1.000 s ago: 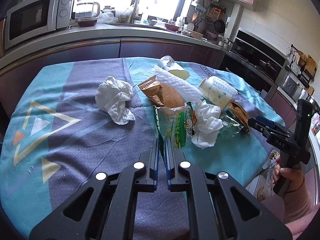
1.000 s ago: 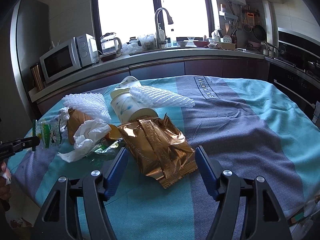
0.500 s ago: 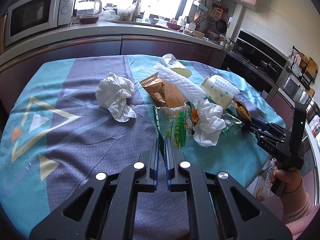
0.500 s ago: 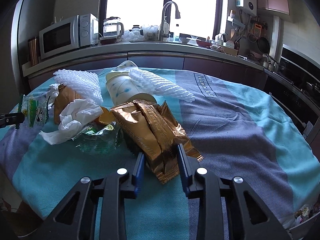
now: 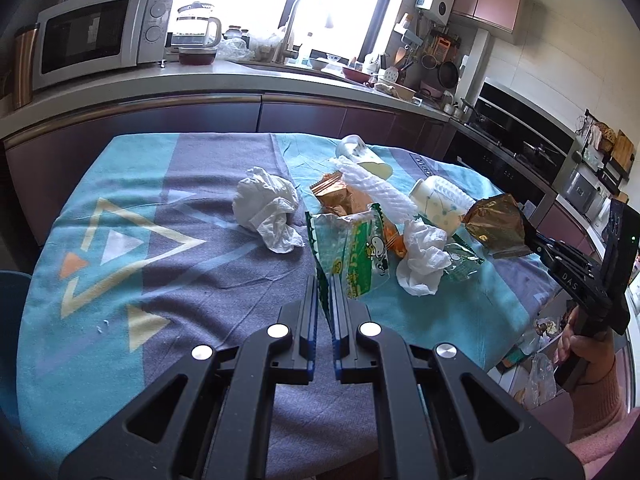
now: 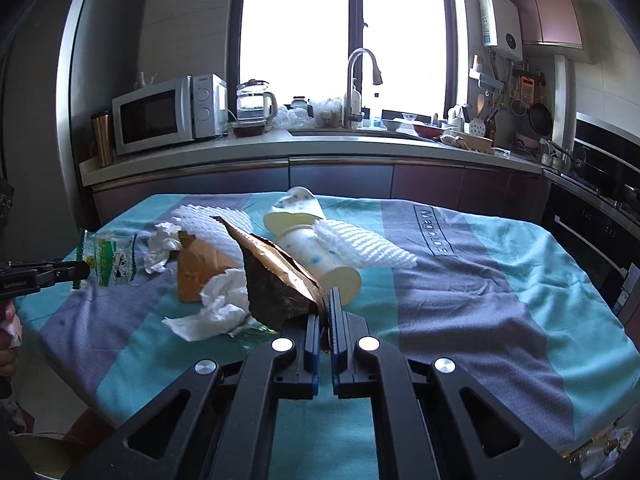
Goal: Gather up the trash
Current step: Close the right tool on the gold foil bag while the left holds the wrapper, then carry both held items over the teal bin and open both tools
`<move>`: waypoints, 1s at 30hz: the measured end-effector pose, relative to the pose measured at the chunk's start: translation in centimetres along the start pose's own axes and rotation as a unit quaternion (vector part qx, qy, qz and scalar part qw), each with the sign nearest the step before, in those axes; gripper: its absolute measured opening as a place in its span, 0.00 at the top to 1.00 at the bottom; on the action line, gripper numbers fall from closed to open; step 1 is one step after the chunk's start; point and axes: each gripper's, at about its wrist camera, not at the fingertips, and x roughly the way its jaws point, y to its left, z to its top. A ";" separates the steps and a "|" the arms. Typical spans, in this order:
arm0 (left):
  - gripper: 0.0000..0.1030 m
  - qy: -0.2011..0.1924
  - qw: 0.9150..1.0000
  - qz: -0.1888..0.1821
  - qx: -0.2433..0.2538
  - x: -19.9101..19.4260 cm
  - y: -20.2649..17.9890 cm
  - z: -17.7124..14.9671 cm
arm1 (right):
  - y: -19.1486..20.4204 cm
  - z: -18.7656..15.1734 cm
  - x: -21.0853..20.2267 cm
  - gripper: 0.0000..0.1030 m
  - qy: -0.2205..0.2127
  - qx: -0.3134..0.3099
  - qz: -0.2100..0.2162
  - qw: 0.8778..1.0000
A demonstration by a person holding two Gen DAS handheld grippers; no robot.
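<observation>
Left claw [image 5: 327, 284] pinched tight on the green snack wrapper [image 5: 352, 252], lifted just above the surface [image 5: 160, 280]. Right claw [image 6: 326, 300] clamped on the gold foil bag [image 6: 276, 280], raised over crumpled tissue [image 6: 224, 308]; paper cup [image 6: 312, 252] behind.

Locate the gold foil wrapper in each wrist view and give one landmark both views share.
Left wrist view: the gold foil wrapper is at right of centre, raised off the cloth, pinched in the right tongs.
Right wrist view: the same wrapper fills the centre, rising from the shut right tongs.
Shared landmark: the microwave on the counter, upper left in both.
</observation>
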 end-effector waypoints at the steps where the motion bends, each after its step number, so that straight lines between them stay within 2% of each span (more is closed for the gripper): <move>1: 0.94 -0.004 1.000 0.002 -0.003 -0.5 0.4 -0.1 | 0.6 0.4 -0.2 0.97 -0.003 -0.003 0.010 1.000; 10: 0.94 -0.044 0.998 0.036 -0.038 -5.6 4.7 -0.7 | 6.9 3.0 0.3 0.97 -0.012 -0.024 0.119 0.993; 16: 0.94 -0.069 0.991 0.089 -0.069 -9.5 8.7 -1.6 | 14.3 4.7 2.0 0.98 -0.009 -0.074 0.217 0.973; 24: 0.94 -0.090 0.971 0.183 -0.127 -14.4 15.8 -3.2 | 24.7 6.8 5.0 0.97 0.008 -0.135 0.328 0.935; 30: 0.94 -0.093 0.952 0.244 -0.163 -17.0 21.0 -4.7 | 31.4 7.5 6.9 0.97 0.026 -0.176 0.373 0.910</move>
